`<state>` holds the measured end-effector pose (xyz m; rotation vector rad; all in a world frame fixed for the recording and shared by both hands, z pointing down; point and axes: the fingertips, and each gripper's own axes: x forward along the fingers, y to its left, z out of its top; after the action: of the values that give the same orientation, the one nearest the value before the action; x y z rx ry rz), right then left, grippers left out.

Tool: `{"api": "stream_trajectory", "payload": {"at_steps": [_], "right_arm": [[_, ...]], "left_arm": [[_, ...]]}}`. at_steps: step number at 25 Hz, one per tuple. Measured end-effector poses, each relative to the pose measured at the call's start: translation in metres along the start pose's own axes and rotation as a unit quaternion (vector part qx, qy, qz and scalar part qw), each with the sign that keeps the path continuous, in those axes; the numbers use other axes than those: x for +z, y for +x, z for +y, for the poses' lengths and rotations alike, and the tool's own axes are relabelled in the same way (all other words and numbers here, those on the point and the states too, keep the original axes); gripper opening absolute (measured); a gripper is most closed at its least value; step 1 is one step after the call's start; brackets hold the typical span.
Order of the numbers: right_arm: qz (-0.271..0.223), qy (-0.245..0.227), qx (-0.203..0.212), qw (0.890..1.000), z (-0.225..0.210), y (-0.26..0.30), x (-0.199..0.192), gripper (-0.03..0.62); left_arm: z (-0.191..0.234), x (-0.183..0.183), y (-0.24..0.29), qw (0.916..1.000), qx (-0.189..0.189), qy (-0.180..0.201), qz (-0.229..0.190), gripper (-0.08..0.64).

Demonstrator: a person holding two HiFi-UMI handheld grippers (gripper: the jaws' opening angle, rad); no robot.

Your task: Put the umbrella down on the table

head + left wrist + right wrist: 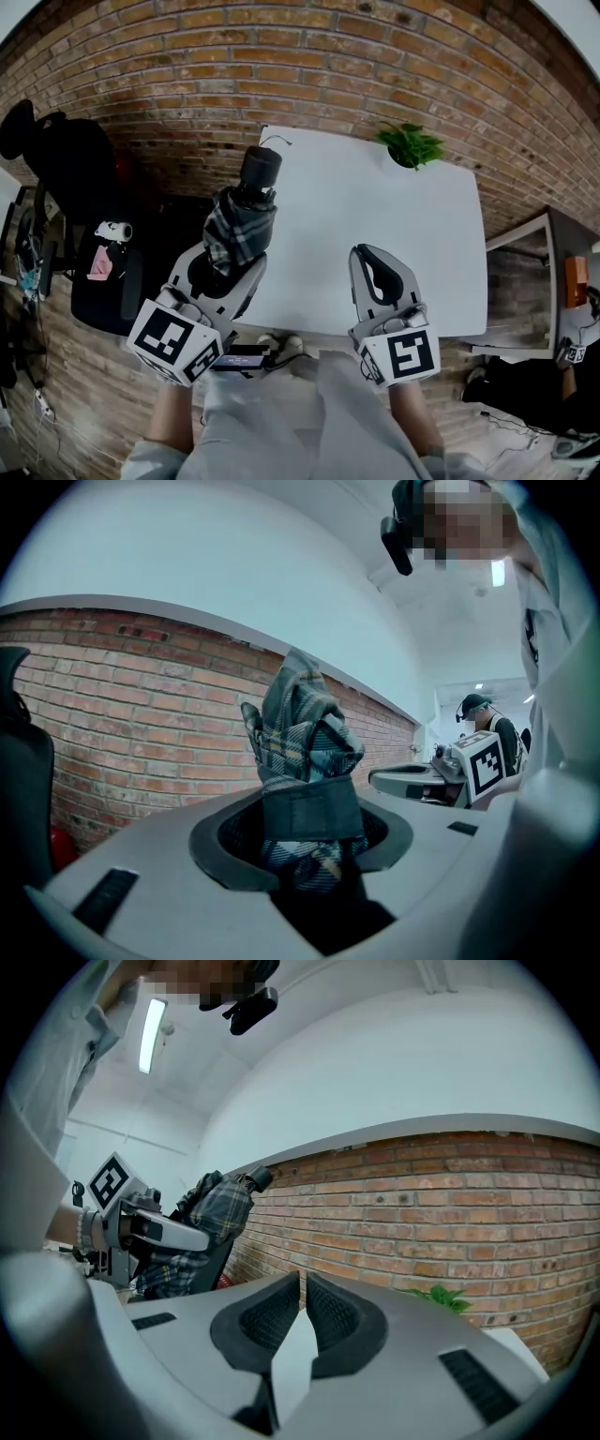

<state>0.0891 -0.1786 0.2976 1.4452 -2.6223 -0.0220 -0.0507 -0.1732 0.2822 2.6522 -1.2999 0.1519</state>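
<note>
A folded plaid umbrella (239, 225) with a black handle end (260, 167) stands nearly upright in my left gripper (228, 261), which is shut on it at the white table's (412, 272) left front edge. In the left gripper view the umbrella (305, 752) fills the gap between the jaws, its black strap across the middle. My right gripper (377, 269) hovers over the table's front edge, shut with nothing between its fingertips. The right gripper view shows the jaws nearly touching at my right gripper (303, 1283), with the umbrella (202, 1227) off to the left.
A small potted plant (410, 144) stands at the table's far right corner. A brick wall (309, 66) runs behind the table. A black office chair (80, 187) and clutter sit on the left, and another desk (562, 281) on the right.
</note>
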Motion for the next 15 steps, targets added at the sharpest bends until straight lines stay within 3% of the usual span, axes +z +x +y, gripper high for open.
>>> {"api": "stream_trajectory", "payload": {"at_steps": [15], "right_arm": [[0.007, 0.001, -0.026, 1.000, 0.009, 0.032, 0.004, 0.052]], "left_arm": [[0.034, -0.008, 0.013, 0.9994, -0.029, -0.004, 0.021, 0.209]]}}
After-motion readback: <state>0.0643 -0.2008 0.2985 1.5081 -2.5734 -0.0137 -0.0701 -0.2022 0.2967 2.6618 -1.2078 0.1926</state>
